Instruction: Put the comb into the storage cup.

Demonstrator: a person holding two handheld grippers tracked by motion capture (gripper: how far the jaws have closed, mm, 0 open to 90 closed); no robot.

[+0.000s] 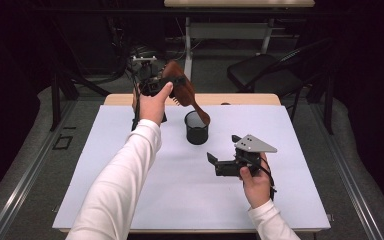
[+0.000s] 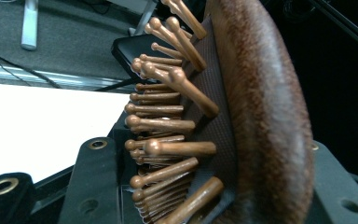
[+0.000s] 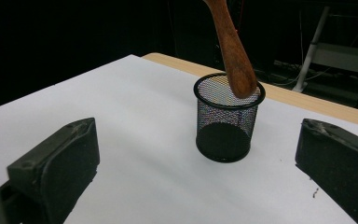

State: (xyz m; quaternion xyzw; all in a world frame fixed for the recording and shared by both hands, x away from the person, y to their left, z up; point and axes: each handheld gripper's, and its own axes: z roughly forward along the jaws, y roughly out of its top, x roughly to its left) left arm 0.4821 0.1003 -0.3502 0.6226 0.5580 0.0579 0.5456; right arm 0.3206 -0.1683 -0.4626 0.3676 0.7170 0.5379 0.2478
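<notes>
A brown wooden hairbrush (image 1: 182,90) hangs tilted above the far middle of the table, its head held in my left gripper (image 1: 172,85), which is shut on it. The left gripper view looks along the brush's wooden bristles (image 2: 168,126) and its brown back (image 2: 270,121) between the jaws. The handle end (image 3: 240,77) dips just inside the rim of a black mesh cup (image 3: 226,116), which stands upright on the white sheet (image 1: 197,128). My right gripper (image 1: 222,152) is nearer the person, open, jaws pointing at the cup with nothing between them.
The white sheet (image 1: 105,165) covers a wooden table whose far edge (image 1: 250,98) shows behind the cup. A black chair (image 1: 267,72) and a desk frame stand on the floor beyond the table.
</notes>
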